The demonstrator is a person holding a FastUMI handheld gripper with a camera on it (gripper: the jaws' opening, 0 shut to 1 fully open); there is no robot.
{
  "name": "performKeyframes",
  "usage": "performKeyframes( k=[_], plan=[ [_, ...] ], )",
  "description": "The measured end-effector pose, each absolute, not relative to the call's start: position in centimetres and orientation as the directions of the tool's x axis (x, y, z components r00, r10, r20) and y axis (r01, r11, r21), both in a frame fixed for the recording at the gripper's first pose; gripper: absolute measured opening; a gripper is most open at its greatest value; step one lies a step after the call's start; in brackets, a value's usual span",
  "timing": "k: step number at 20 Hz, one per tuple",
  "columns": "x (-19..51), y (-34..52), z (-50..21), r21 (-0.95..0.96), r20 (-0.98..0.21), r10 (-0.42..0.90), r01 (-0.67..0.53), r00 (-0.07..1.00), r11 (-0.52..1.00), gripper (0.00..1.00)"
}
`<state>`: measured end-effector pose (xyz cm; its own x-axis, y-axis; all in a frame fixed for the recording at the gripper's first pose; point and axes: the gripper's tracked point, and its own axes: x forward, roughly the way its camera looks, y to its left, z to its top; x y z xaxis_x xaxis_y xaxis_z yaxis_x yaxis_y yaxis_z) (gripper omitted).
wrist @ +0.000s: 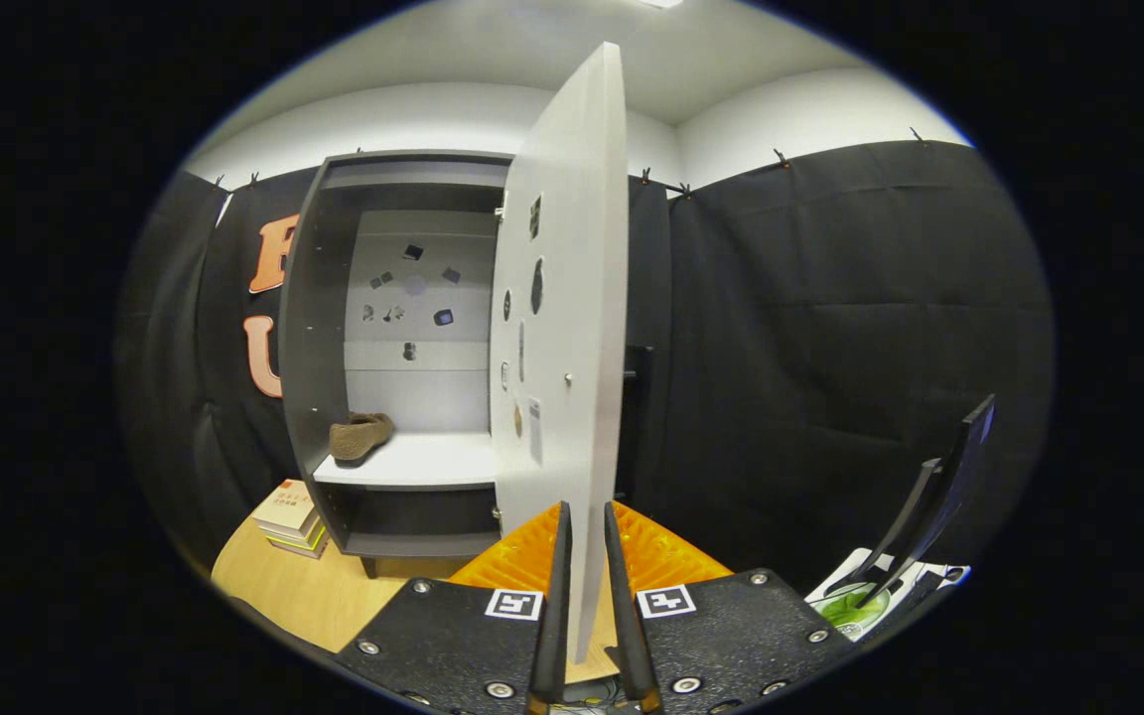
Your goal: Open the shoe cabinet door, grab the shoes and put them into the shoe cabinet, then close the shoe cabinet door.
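bright overhead light — sharp centre, edges bent by fisheye

The door (572, 328) hides the cabinet's (319, 328) right side, perhaps more shoes.

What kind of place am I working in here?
Likely a staged test booth: black cloth walls, a small shoe cabinet on a wooden tabletop. The gripper straddles the door edge.

No words or numbers can be read. The top book (284, 501) of the stack left of the cabinet (319, 328) bears small print, too blurred to read. The tongs (587, 586) carry square black-and-white marker tags.
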<state>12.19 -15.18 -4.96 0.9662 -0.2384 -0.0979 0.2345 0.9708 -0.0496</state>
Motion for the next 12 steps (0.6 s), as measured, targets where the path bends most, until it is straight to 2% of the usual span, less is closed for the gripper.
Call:
performKeyframes(
  k=[12],
  plan=[
    [11.6,-8.0,-11.5,-0.026,-0.210,-0.098,0.094,0.973,0.995,0.21]
  ],
)
